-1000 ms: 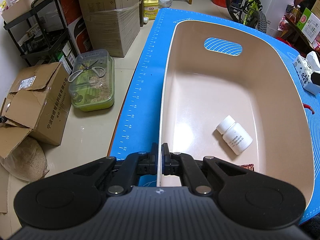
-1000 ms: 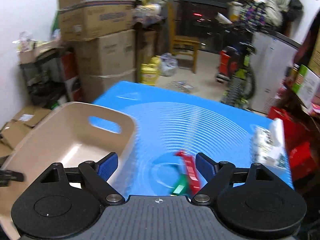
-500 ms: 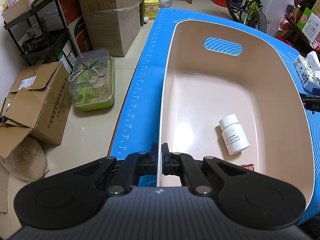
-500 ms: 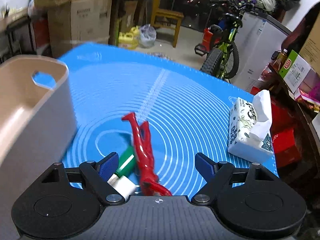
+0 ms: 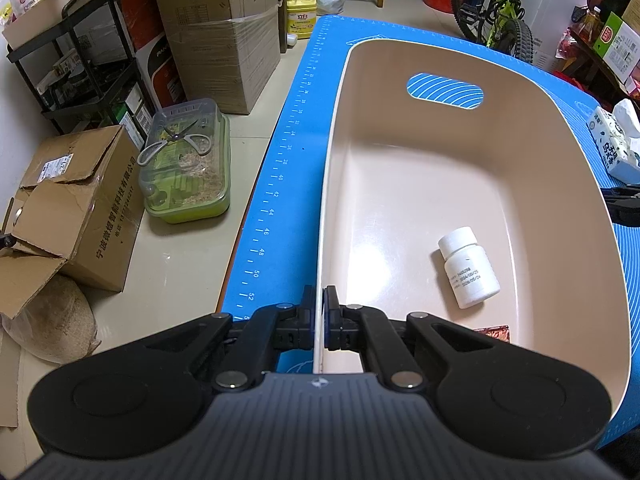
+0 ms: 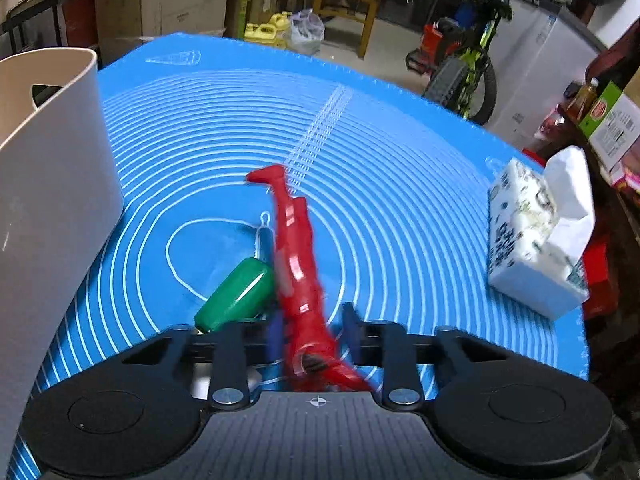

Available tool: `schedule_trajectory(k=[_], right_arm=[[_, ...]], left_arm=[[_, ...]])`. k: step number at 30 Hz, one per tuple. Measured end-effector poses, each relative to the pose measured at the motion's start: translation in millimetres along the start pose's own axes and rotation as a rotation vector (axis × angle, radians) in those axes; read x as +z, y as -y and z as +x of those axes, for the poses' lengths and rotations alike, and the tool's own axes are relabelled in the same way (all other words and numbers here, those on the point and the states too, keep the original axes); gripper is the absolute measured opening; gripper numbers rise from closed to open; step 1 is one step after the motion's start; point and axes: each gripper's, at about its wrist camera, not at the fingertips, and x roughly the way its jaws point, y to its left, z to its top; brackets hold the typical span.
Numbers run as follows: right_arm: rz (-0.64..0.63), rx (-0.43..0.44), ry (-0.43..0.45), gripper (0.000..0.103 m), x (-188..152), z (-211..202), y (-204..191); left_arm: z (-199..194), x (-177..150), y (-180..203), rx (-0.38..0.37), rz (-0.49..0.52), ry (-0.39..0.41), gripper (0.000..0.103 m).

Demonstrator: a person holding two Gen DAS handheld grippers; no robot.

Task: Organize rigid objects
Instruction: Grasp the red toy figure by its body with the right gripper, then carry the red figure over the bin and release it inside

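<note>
The right tool has dropped from hovering to straddle the red figure mid-table, jaws narrowing but not clamped, while the left tool stays clamped on the bin rim, so pickup seems imminent.

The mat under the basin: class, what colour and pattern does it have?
The mat is bright blue with white concentric rings, clearest in the right wrist view.
</note>
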Motion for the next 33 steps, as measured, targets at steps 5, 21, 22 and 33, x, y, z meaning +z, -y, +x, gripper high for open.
schedule_trajectory(k=[5,21,22,33], right_arm=[[0.034,0.026,0.002,0.034,-1,-6,1],[0.125,0.032,0.187,0.033,-3,-93,18],[0.123,0.037,0.204,0.033,-4,-102,15],[0.101,0.155,0.366,0.034,22,-184,-44]], left_arm=[[0,0,0,0.000,0.001,0.000,0.006],[0,1,0,0.000,-0.002,-0.003,0.006],[0,0,-1,0.001,-0.002,-0.003,0.006],[-1,2,0,0.010,-0.005,-0.009,0.006]])
